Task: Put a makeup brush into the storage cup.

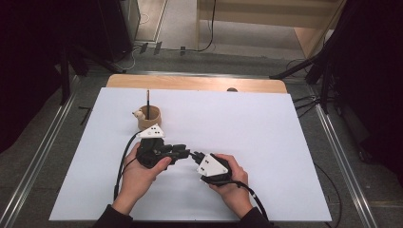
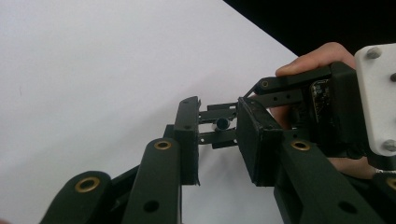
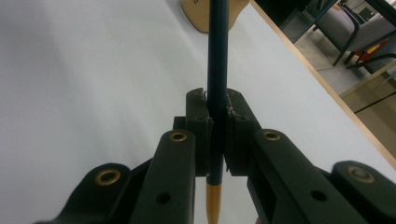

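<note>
- The right tongs (image 3: 215, 116) were clamped shut on a dark blue pencil (image 3: 217, 70), the pads pressing its shaft from both sides.
- In the right gripper view the pencil ran straight up between the jaws, its tan tip (image 3: 213, 200) sticking out below the pads, towards the camera, and its long shaft reaching out ahead.
- Beyond the pencil's far end, at the top of that view, stood a wooden cup (image 3: 205, 16) on the white surface (image 3: 93, 70).
- The left tongs (image 2: 217, 135) stood partly open, with a clear gap between the two pads; nothing was gripped in them.
- In the left gripper view the end of the pencil (image 2: 222, 123) showed in that gap, held by the right tongs' jaws (image 2: 224, 126) coming in from the right; whether a left pad touched it I could not tell.
- From the high view both hands sat near the front middle of the surface (image 1: 266, 123), the left tongs (image 1: 183, 151) and the right tongs (image 1: 195, 156) meeting tip to tip.
- The cup (image 1: 149, 118) stood just behind the left hand (image 1: 140, 173), with another dark stick (image 1: 148, 102) upright in it and a small pale figure (image 1: 138, 113) at its left rim.
- The right hand (image 1: 230, 183) held its gripper angled towards the left one.
</note>
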`<state>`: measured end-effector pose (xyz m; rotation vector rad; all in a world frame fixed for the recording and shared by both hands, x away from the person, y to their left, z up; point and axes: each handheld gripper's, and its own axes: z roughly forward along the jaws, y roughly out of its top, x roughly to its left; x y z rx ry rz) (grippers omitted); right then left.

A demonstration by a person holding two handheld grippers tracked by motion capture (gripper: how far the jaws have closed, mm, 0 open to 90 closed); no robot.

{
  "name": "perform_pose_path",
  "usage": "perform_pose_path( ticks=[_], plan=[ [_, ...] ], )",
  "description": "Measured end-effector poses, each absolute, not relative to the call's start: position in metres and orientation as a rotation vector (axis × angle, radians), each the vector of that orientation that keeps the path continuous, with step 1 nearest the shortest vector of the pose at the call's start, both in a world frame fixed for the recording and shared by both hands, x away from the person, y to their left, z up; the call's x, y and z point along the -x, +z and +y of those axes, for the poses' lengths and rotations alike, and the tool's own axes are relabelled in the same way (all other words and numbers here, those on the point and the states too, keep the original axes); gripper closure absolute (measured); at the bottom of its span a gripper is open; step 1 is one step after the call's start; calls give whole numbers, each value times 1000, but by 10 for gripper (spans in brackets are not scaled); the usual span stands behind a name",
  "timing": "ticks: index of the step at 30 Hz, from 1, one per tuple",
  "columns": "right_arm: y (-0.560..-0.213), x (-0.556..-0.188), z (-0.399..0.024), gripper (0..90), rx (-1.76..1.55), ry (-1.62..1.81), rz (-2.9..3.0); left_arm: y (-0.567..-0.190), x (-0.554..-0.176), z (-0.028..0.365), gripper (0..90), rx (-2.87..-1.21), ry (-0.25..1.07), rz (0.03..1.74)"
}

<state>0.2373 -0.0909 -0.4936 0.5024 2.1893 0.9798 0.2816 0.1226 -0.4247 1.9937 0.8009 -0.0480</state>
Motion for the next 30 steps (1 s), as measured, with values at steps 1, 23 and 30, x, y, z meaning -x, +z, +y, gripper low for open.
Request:
perform_pose_path(
  ticks=[1,23,30],
  plan=[
    [-494,-237,-91,840,-503,978,2190,-425,-281,122,704,-1999,-49,802],
    [-493,-237,-92,837,-465,967,2178,-429,-281,116,858,-2051,-95,806],
    [-490,-239,-95,716,-521,1018,2161,-430,-281,118,860,-2036,-71,799]
  ],
)
